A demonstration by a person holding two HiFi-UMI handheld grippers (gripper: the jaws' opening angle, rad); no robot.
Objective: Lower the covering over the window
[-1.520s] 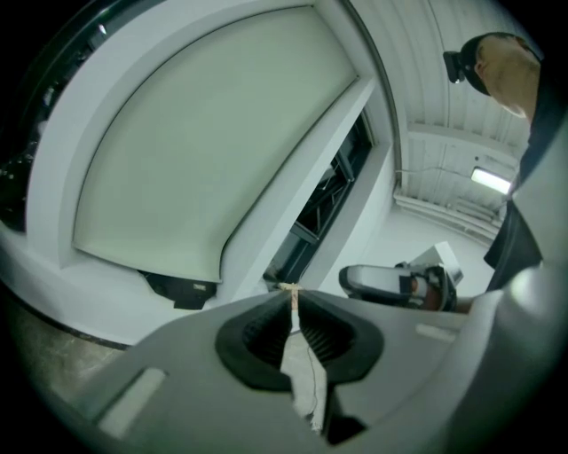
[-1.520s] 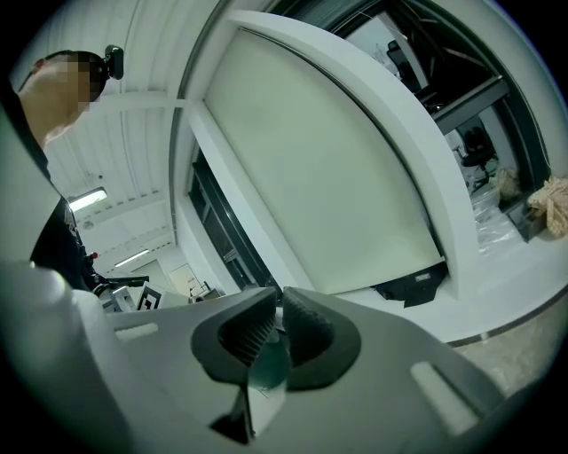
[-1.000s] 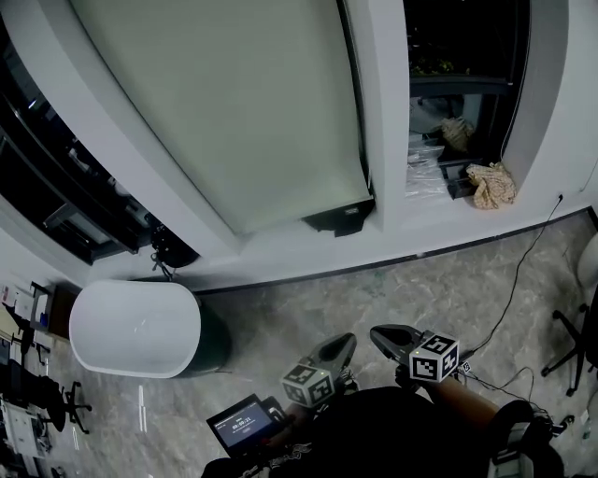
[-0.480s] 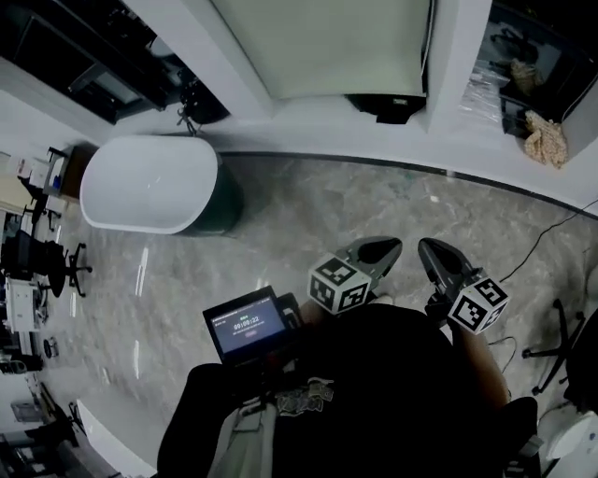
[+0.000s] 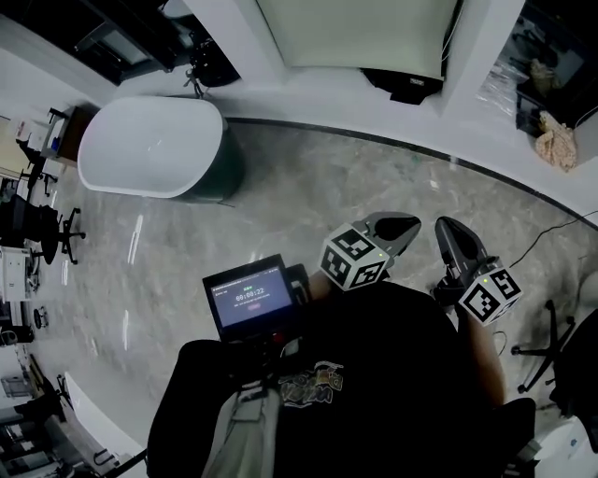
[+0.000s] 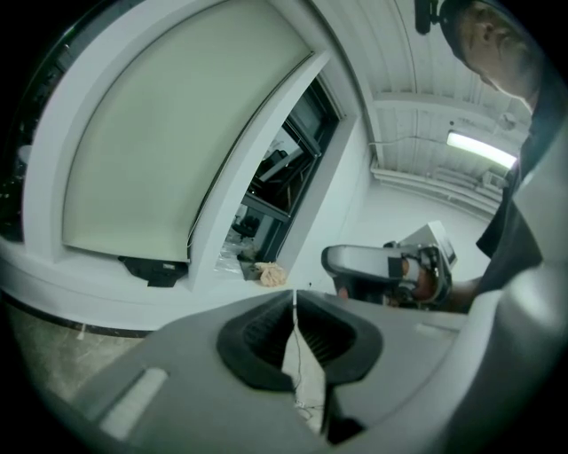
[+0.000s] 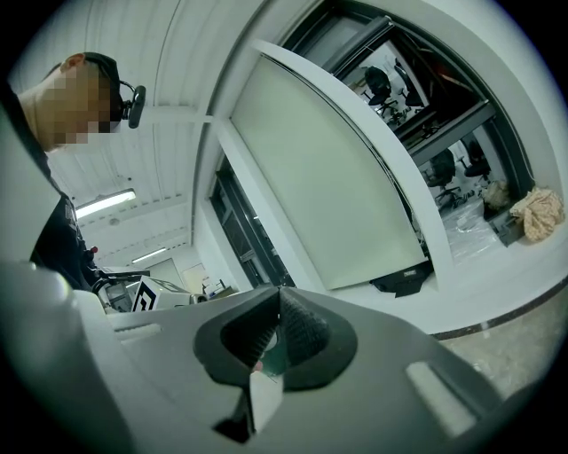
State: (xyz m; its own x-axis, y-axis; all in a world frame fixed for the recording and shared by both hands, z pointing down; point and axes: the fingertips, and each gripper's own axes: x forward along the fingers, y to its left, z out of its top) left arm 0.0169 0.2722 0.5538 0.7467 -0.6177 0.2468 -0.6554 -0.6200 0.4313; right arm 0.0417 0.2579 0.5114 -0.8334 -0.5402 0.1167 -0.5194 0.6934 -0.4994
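Head view: the blind point(image 5: 355, 28) is seen well apart at the top edge, farther off than a second earlier. The left claw point(image 5: 404, 224) and right claw point(image 5: 450, 231) are held by the body

Left gripper view: the claw point(image 6: 295, 297) is pressed together, empty

Right gripper view: the claw point(image 7: 277, 297) is likewise pressed together on nothing. Any gap left above the sill point(image 7: 497, 288) could go uncorrected from so far away

Head cam looks steeply down; L/R gripper cams both face blind point(image 6: 160, 133), far off.

Roller blind point(image 5: 360, 33): pale cream-green fabric, hanging flat, drawn down to the bottom of its white window frame point(image 5: 472, 51).
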